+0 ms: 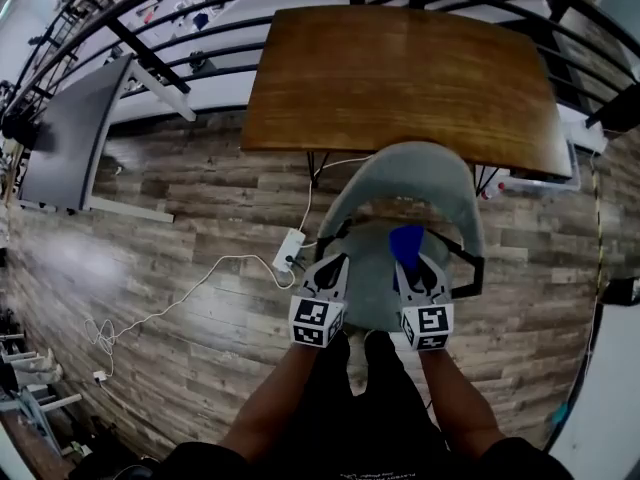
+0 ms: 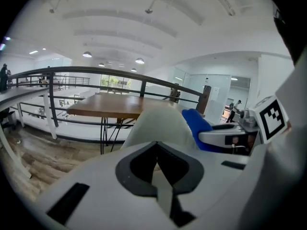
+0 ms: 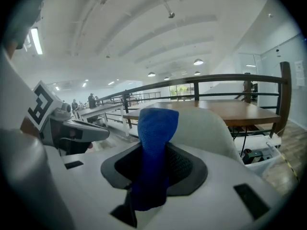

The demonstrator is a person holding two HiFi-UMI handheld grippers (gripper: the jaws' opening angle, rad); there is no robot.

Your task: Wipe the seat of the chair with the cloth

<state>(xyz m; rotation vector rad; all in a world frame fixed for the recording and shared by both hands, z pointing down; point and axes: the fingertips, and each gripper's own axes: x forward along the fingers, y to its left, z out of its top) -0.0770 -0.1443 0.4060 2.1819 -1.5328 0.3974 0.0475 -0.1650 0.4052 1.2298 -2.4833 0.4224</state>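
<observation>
A grey chair (image 1: 400, 183) stands below me, its backrest towards the wooden table. Both grippers hover side by side over its seat (image 1: 372, 286). My right gripper (image 1: 412, 264) is shut on a blue cloth (image 1: 406, 243), which sticks up out of the jaws as a bunched roll (image 3: 156, 128). My left gripper (image 1: 334, 265) is shut with nothing between its jaws (image 2: 158, 169). In the left gripper view the cloth (image 2: 194, 123) shows to the right, in front of the curved backrest (image 2: 153, 123). Most of the seat is hidden by the grippers.
A wooden table (image 1: 400, 78) stands just beyond the chair, with a black railing (image 1: 300, 23) behind it. A white power strip (image 1: 289, 251) and its cable (image 1: 190, 288) lie on the plank floor left of the chair. A dark desk (image 1: 70, 133) is at far left.
</observation>
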